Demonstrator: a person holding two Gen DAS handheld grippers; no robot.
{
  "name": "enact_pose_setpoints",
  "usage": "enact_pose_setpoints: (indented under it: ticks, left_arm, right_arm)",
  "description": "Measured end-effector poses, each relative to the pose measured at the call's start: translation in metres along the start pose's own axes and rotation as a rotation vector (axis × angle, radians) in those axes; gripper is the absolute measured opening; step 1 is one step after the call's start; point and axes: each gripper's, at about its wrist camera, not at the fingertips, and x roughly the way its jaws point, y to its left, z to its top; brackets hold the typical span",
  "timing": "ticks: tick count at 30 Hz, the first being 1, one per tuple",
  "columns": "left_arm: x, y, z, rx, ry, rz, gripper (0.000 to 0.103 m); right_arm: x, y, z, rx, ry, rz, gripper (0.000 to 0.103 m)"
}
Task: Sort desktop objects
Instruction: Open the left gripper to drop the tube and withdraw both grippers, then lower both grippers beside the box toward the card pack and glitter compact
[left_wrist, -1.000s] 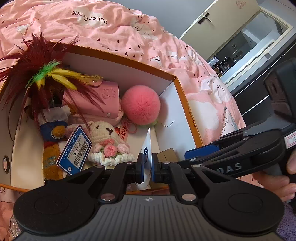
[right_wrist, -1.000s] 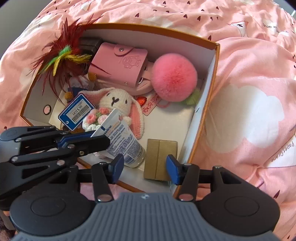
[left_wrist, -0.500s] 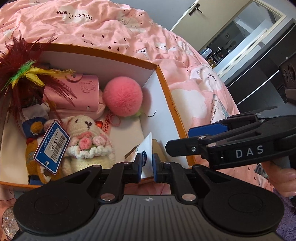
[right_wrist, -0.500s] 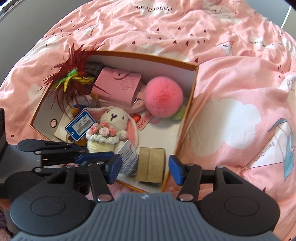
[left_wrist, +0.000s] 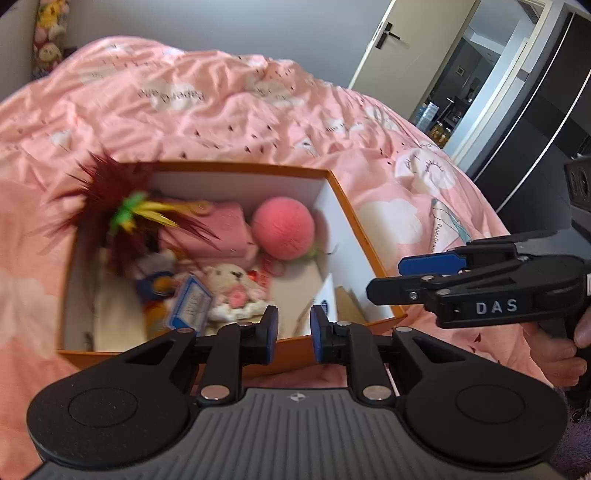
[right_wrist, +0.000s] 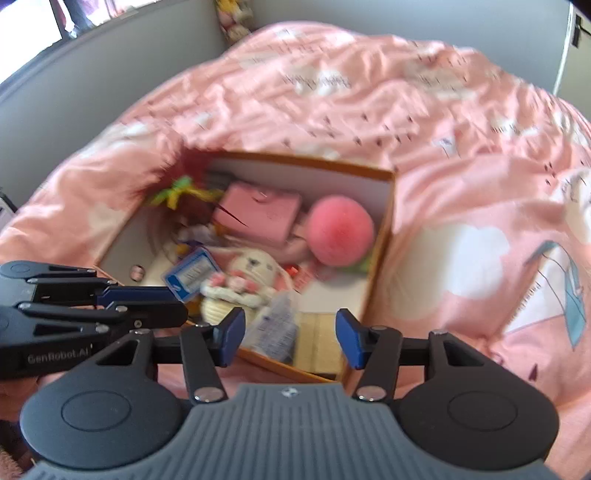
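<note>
Left gripper (left_wrist: 293, 339) hangs just outside the box's near wall, its blue pads parted and nothing between them, nose aimed across the box toward the far side. Right gripper (right_wrist: 290, 338) hovers over the near right corner with its fingers spread wide, also empty; seen from the left camera it reaches in from the right, held level, a hand (left_wrist: 569, 354) wrapped on its grip. Down in the orange box (left_wrist: 240, 170), on the pink duvet (right_wrist: 369, 92), the white tube (right_wrist: 275, 328) lies flat by the near wall, just beyond and between the right gripper's pads, its long axis running from the near wall toward the far one, slightly tilted; blur hides which end is the cap. Beside it, in the near right corner, sits a tan cardboard piece (right_wrist: 319, 343). Behind come the crochet bunny (right_wrist: 243, 280), the blue tag (right_wrist: 190, 273), the pink pompom (right_wrist: 340, 236), the pink pouch (right_wrist: 260, 214) and the feather toy (left_wrist: 122, 210) at the far left.
</note>
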Motion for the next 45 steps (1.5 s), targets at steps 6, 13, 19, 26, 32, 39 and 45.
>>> enact_pose_setpoints:
  ticks: [6,13,19,26,32,39,45]
  left_arm:
    - [-0.062,0.022,0.008,0.026,-0.056,0.134,0.02]
    - [-0.141,0.049,0.024,0.172,-0.024,0.372,0.02]
    - [-0.152,0.075,0.008,0.174,0.089,0.434,0.03]
    - [-0.078,0.103,-0.044,0.041,0.25,0.313,0.035]
    - [-0.031,0.127,-0.072,-0.067,0.407,0.242,0.043]
    - [-0.015,0.153,-0.084,-0.214,0.505,0.221,0.053]
    - [-0.005,0.163,-0.087,-0.274,0.548,0.195,0.061]
  right_arm:
    - [-0.01,0.033,-0.013,-0.018,-0.089,0.129,0.047]
    - [0.005,0.073,-0.018,-0.034,-0.077,0.237,0.041]
    - [0.05,0.099,-0.026,0.017,0.026,0.306,0.035]
    - [0.111,0.107,-0.041,0.104,0.174,0.322,0.035]
    - [0.151,0.112,-0.054,0.168,0.264,0.341,0.036]
    - [0.184,0.114,-0.057,0.232,0.342,0.359,0.042]
    - [0.204,0.111,-0.065,0.286,0.382,0.379,0.047]
